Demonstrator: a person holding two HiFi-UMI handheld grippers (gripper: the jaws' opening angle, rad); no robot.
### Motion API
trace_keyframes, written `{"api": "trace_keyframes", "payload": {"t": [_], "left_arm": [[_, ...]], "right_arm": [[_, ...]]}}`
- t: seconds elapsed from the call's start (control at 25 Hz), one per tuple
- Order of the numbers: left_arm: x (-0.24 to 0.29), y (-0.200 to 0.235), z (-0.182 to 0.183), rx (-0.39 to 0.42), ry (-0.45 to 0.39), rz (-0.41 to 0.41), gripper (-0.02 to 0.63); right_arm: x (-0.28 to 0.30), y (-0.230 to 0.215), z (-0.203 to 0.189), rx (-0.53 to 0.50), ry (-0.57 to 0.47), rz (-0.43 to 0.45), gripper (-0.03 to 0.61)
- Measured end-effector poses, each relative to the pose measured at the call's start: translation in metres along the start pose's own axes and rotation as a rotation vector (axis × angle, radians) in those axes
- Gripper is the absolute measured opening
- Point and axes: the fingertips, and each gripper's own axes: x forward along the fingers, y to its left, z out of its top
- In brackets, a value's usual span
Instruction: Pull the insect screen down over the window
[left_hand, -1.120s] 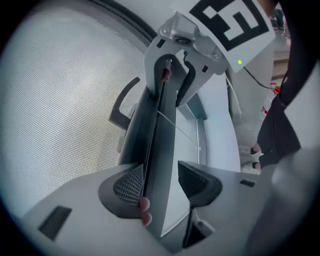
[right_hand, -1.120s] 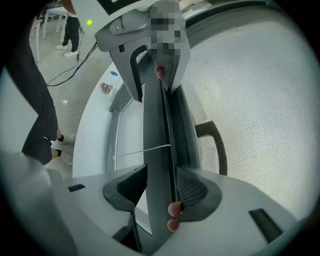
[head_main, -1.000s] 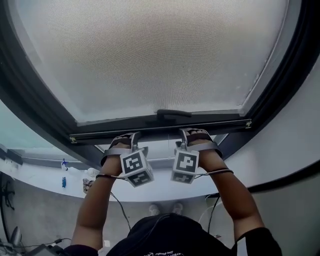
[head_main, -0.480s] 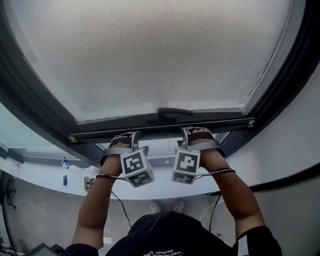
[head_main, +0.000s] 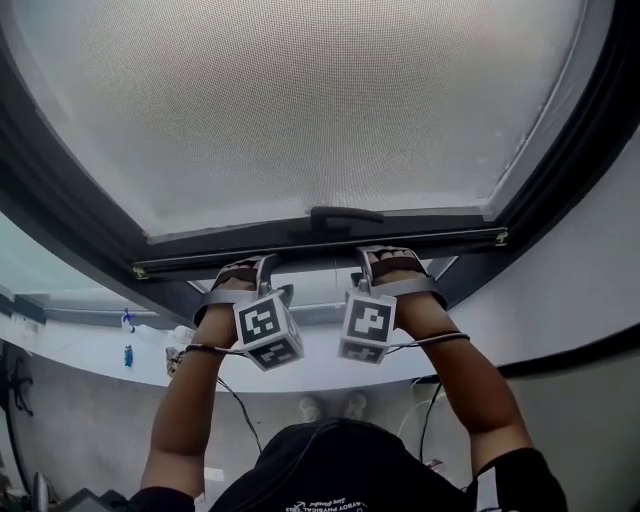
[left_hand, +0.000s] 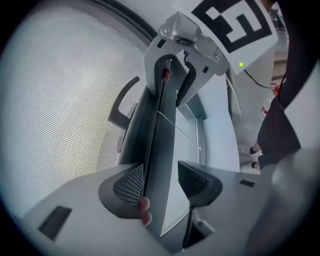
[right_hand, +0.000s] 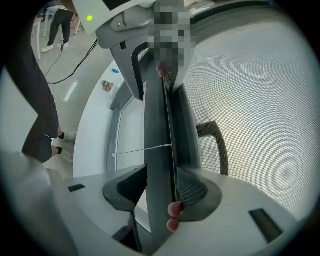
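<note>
The pale mesh insect screen (head_main: 300, 110) covers the window, and its dark bottom bar (head_main: 200, 262) carries a black handle (head_main: 345, 215) at the middle. Left of the handle, my left gripper (head_main: 245, 268) clasps the bar from below. My right gripper (head_main: 385, 258) clasps it just right of the handle. In the left gripper view the bar (left_hand: 160, 150) runs between the jaws of the left gripper (left_hand: 160, 182), tight on one pad and a sliver off the other. In the right gripper view the right gripper (right_hand: 160, 187) is shut on the bar (right_hand: 157, 150). A fingertip shows beside each mesh-side pad.
A thick dark window frame (head_main: 560, 150) surrounds the screen. Below it runs a white sill (head_main: 90, 350) with small items (head_main: 127, 320) at the left. A white wall (head_main: 590, 290) stands at the right. Cables lie on the floor (head_main: 235, 410) under my arms.
The whole view has shifted up by a few pixels. Both grippers keep the same hold on the bar, and it has not visibly moved against the frame.
</note>
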Motion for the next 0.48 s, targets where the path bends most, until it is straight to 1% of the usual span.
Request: {"api": "trace_keyframes", "payload": {"t": [0.24, 0.48], "left_arm": [[0.0058, -0.0021, -0.004, 0.017, 0.015, -0.013, 0.218], [0.0085, -0.0038, -0.0101, 0.046, 0.04, 0.044, 0.218]], "right_arm": [[0.0037, 0.0004, -0.0003, 0.032, -0.004, 0.002, 0.186], [0.0037, 0.0027, 0.0016, 0.027, -0.007, -0.013, 0.186]]}}
